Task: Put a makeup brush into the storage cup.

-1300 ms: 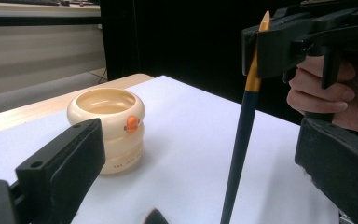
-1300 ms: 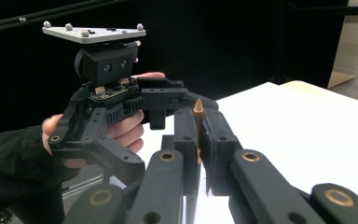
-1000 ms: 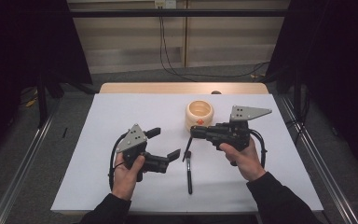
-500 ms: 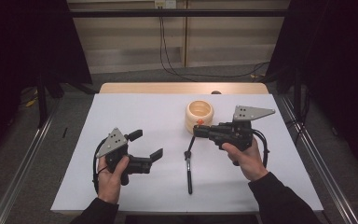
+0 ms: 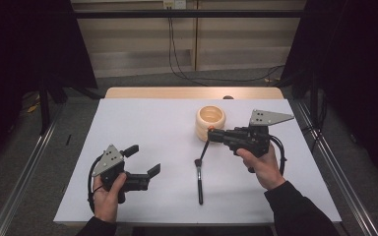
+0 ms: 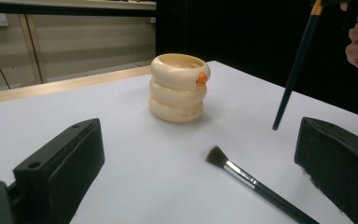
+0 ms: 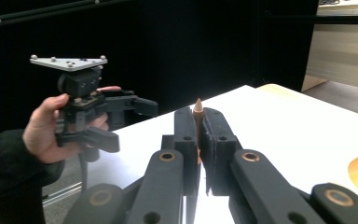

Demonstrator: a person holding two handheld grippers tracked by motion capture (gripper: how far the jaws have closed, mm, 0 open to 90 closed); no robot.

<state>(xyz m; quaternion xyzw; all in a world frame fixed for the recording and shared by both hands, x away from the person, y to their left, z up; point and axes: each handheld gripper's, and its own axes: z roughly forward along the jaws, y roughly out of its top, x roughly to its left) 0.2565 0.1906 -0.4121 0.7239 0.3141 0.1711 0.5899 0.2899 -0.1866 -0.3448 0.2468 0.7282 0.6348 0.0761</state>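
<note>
Brush handling is the work in hand: two brushes go with a ringed cup. Ordered by size:

1. Table (image 5: 142,123): white top, flat and bare around the items.
2. Left gripper (image 5: 140,164): held low at the near left of the table, jaws spread wide with nothing between them. It points toward the lying brush.
3. Right gripper (image 5: 215,135): held above the table just beside the cup, jaws pressed together on the orange-tipped end of the held brush (image 5: 204,147). That brush hangs slanted, with its dark lower end clear of the table in the left gripper view.
4. Cup (image 5: 210,122): cream, three stacked rings, open top, upright at mid-table toward the far side. It looks light and may tip if a shaft catches the rim.
5. Lying brush (image 5: 200,183): flat on the table in front of the cup, bristle end (image 6: 216,155) toward the cup and handle toward the person, well apart from both grippers.

Handling judgement: both brushes appear light, thin and stiff, with smooth round shafts that can roll or pivot in a pinch. Grip the lying brush at mid-handle, across the shaft, clear of the soft bristles. Take hold of the ferrule only if the handle slips.
</note>
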